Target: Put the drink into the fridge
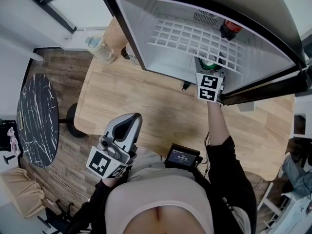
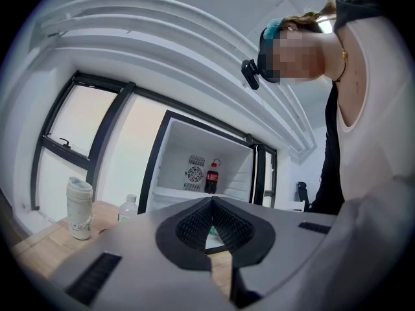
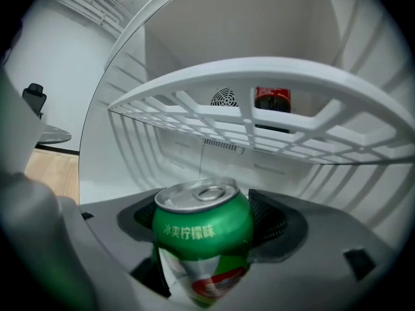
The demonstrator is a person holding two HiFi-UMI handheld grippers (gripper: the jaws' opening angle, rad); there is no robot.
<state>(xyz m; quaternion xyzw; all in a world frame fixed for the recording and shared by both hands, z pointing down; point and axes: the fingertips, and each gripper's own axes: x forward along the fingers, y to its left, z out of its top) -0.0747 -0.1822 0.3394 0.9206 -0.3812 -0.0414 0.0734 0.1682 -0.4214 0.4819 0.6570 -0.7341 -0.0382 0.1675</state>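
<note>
Bright, even daylight all over; we see no hard shadows. Head view: fridge (image 1: 146, 38) interior almost washed-out white, only soft shading on the bench (image 1: 146, 106). Both gripper views show strong fisheye bending and black vignetted corners. Left gripper view: window (image 2: 71, 128) blown out, left gripper (image 2: 213, 206) body close-up and soft. Right gripper view: can (image 3: 202, 232) sharp on top, smeared at its lower edge.

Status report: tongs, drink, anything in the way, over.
Right tongs shut on green can, at fridge opening below wire shelf. Left tongs shut, empty. Cola bottle on shelf, clear of path.
</note>
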